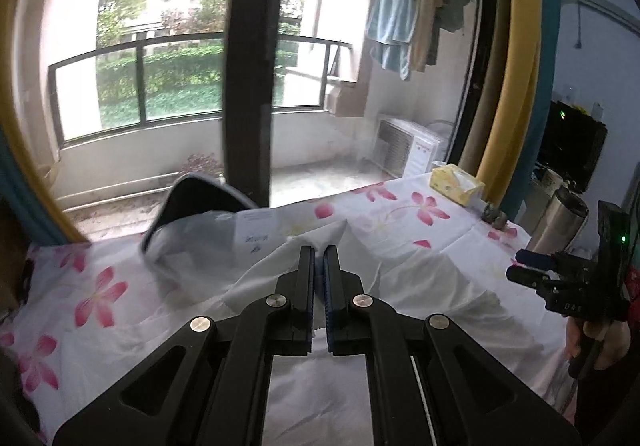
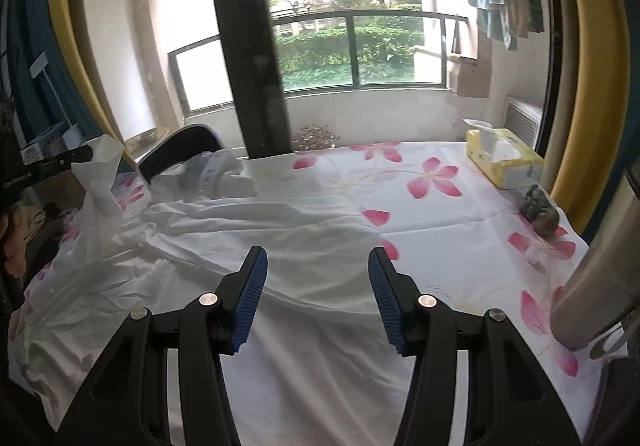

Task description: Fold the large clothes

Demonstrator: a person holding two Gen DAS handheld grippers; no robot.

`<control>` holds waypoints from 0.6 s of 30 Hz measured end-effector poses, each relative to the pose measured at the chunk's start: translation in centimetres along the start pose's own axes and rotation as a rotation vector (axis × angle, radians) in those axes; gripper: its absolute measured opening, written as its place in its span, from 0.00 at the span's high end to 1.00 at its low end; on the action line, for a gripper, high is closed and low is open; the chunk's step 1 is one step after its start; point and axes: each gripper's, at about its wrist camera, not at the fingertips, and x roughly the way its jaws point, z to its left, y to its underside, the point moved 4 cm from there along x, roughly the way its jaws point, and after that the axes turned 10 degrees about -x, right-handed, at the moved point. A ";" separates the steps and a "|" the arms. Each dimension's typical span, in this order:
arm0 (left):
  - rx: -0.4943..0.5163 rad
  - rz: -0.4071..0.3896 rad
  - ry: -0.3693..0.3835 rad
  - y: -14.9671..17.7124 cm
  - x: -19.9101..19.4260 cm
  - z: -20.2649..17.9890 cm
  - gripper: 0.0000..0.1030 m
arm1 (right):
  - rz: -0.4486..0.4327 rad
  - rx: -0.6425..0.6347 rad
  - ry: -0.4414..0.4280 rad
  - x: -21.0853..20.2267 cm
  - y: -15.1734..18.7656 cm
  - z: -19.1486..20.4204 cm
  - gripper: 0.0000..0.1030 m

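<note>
The left gripper (image 1: 319,252) is pinching a raised fold of the white garment (image 2: 280,246) lying across the table's (image 2: 460,214) near-left half, the right gripper (image 2: 316,260) is hovering spread, so the thin cloth may be slipping free.

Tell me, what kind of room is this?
Most likely a lived-in home, a room opening onto a balcony. A table under a flowered tablecloth holds a yellow tissue box and a white garment, and laundry hangs drying outside near an air-conditioner unit.
</note>
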 end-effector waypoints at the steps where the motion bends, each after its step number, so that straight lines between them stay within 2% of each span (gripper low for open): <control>1: 0.005 0.002 0.008 -0.2 0.5 -0.6 0.95 | 0.000 0.006 0.003 0.0 0.1 -0.5 0.49; 9: 0.048 0.046 0.091 -1.0 6.1 -5.8 0.95 | 0.006 0.047 0.023 0.4 0.7 -3.3 0.49; 18: 0.024 0.158 0.167 0.9 12.7 -8.9 0.95 | 0.041 0.083 0.051 1.2 1.8 -6.0 0.49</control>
